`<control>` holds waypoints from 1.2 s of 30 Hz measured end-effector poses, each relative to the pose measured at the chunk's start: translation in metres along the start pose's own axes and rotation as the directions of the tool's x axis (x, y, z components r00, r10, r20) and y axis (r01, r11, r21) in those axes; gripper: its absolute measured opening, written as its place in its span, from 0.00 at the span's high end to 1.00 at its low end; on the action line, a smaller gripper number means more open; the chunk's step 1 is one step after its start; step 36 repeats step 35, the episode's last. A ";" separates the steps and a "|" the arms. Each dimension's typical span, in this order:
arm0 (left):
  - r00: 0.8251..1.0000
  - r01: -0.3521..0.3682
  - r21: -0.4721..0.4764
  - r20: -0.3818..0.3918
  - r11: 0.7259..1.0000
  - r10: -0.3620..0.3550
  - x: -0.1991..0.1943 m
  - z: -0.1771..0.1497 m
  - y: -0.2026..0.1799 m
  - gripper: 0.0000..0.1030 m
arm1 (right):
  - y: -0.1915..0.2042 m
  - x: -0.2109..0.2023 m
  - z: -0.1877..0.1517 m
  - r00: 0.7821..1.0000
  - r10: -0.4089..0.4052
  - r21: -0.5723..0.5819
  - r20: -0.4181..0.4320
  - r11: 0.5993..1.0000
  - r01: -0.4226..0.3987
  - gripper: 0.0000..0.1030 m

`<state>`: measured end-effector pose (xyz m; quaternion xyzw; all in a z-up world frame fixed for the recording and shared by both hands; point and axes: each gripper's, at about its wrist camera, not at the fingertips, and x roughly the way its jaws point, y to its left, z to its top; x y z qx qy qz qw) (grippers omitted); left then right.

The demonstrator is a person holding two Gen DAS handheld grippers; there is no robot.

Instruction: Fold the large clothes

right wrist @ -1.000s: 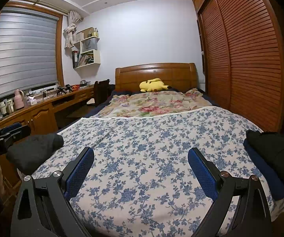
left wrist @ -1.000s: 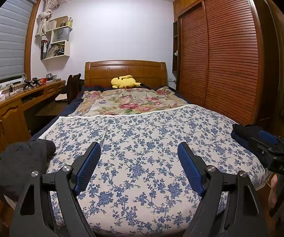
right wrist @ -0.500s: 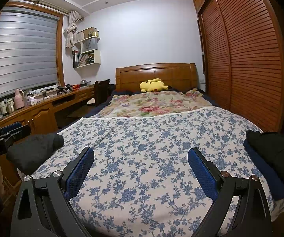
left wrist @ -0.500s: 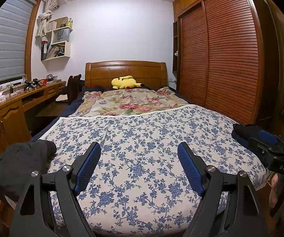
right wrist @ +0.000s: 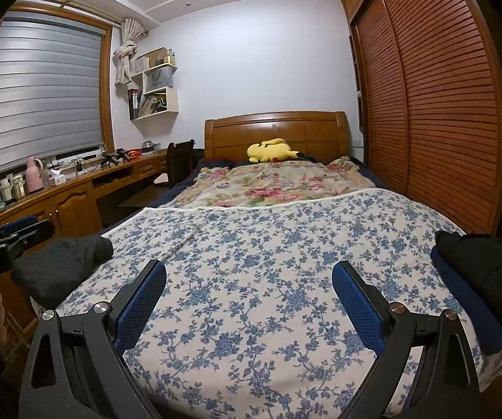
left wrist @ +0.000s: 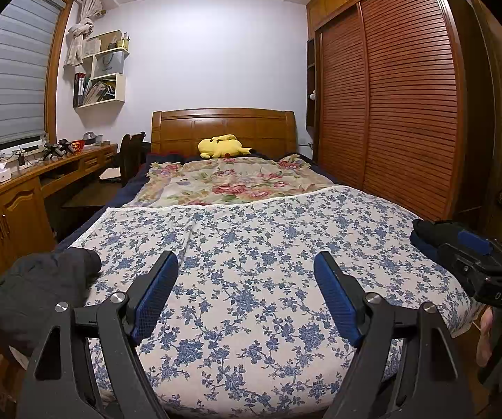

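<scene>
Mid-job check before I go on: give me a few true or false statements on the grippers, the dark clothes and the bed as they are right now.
1. Both grippers, the left gripper and the right gripper, are open and hold nothing. True.
2. A crumpled dark garment lies at the bed's left edge. True.
3. The folded dark clothes sit at the middle of the blue-flowered sheet. False: they are at its right edge.
4. The yellow plush toy lies on the desk. False: it lies by the headboard.
</scene>
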<state>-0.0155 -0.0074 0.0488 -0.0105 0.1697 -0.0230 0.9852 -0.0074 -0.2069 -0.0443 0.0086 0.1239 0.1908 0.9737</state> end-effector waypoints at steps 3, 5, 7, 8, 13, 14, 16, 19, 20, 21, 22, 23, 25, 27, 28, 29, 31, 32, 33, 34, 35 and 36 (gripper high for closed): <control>1.000 0.000 0.000 0.001 1.000 0.000 0.000 0.000 0.000 0.22 | -0.002 0.001 0.000 1.000 0.004 -0.002 -0.002 1.000 -0.004 0.07; 1.000 0.000 0.000 0.000 1.000 0.000 0.000 0.000 0.000 0.22 | -0.003 0.001 0.000 1.000 0.006 -0.002 -0.003 1.000 -0.006 0.07; 1.000 -0.001 0.000 0.001 1.000 0.001 0.000 0.000 0.000 0.22 | -0.003 0.001 -0.001 1.000 0.006 -0.003 -0.004 1.000 -0.006 0.07; 1.000 0.000 0.000 0.001 1.000 0.000 0.000 0.000 0.000 0.22 | -0.003 0.002 0.000 1.000 0.007 -0.003 -0.004 1.000 -0.007 0.07; 1.000 0.000 0.001 0.000 1.000 0.000 0.000 -0.001 0.000 0.22 | -0.004 0.001 0.000 1.000 0.009 -0.005 -0.004 1.000 -0.009 0.07; 1.000 0.000 0.001 0.001 1.000 0.000 0.000 -0.001 0.000 0.22 | -0.004 0.001 0.000 1.000 0.009 -0.005 -0.004 1.000 -0.009 0.07; 1.000 0.000 0.001 0.000 1.000 0.000 0.000 -0.001 0.001 0.22 | -0.005 0.002 0.000 1.000 0.011 -0.007 -0.004 1.000 -0.011 0.07; 1.000 0.001 0.000 0.002 1.000 -0.001 0.000 -0.001 0.000 0.22 | -0.007 0.002 -0.001 1.000 0.015 -0.006 -0.005 1.000 -0.015 0.07; 1.000 -0.001 0.000 0.001 1.000 0.001 0.000 -0.001 0.000 0.22 | -0.007 0.001 0.000 1.000 0.016 -0.007 -0.005 1.000 -0.016 0.07; 1.000 -0.001 0.000 0.001 1.000 0.001 0.000 -0.001 0.000 0.22 | -0.007 0.001 -0.001 1.000 0.016 -0.008 -0.004 1.000 -0.016 0.07; 1.000 0.000 0.000 0.001 1.000 0.000 0.000 -0.001 0.000 0.22 | -0.007 0.001 -0.001 1.000 0.016 -0.008 -0.003 1.000 -0.016 0.07; 1.000 0.000 0.001 0.001 1.000 0.000 0.000 -0.001 0.000 0.22 | -0.007 0.001 -0.001 1.000 0.018 -0.009 -0.004 1.000 -0.018 0.07; 1.000 0.000 0.001 0.002 1.000 0.000 0.000 -0.001 0.000 0.22 | -0.007 0.001 -0.001 1.000 0.018 -0.009 -0.003 1.000 -0.018 0.07; 1.000 0.000 0.001 0.002 1.000 0.000 0.000 -0.002 0.000 0.22 | -0.007 0.001 -0.001 1.000 0.018 -0.009 -0.004 1.000 -0.018 0.06; 1.000 0.000 0.001 0.002 1.000 0.000 0.000 -0.002 0.000 0.22 | -0.007 0.001 -0.001 1.000 0.018 -0.009 -0.004 1.000 -0.018 0.06; 1.000 0.000 0.001 0.001 1.000 0.000 0.000 -0.002 0.000 0.22 | -0.007 0.001 -0.001 1.000 0.019 -0.009 -0.004 1.000 -0.019 0.06; 1.000 0.000 0.002 0.002 1.000 0.000 0.000 -0.002 0.000 0.22 | -0.008 0.001 -0.001 1.000 0.022 -0.008 -0.004 1.000 -0.022 0.07; 1.000 -0.001 0.002 0.002 1.000 0.001 0.000 -0.002 0.000 0.22 | -0.009 0.001 -0.001 1.000 0.022 -0.007 -0.005 1.000 -0.022 0.06; 1.000 -0.001 0.001 0.001 1.000 0.001 0.000 -0.002 0.000 0.22 | -0.009 0.001 -0.001 1.000 0.023 -0.007 -0.005 1.000 -0.023 0.06; 1.000 0.000 0.001 0.002 1.000 0.000 0.000 -0.002 0.000 0.22 | -0.010 0.001 -0.001 1.000 0.024 -0.006 -0.005 1.000 -0.024 0.06; 1.000 0.000 0.001 0.002 1.000 0.000 0.000 -0.002 0.000 0.22 | -0.010 0.001 -0.001 1.000 0.025 -0.006 -0.006 1.000 -0.025 0.06; 1.000 0.000 0.001 0.002 1.000 0.000 0.000 -0.002 0.000 0.22 | -0.010 0.001 -0.001 1.000 0.025 -0.006 -0.006 1.000 -0.025 0.06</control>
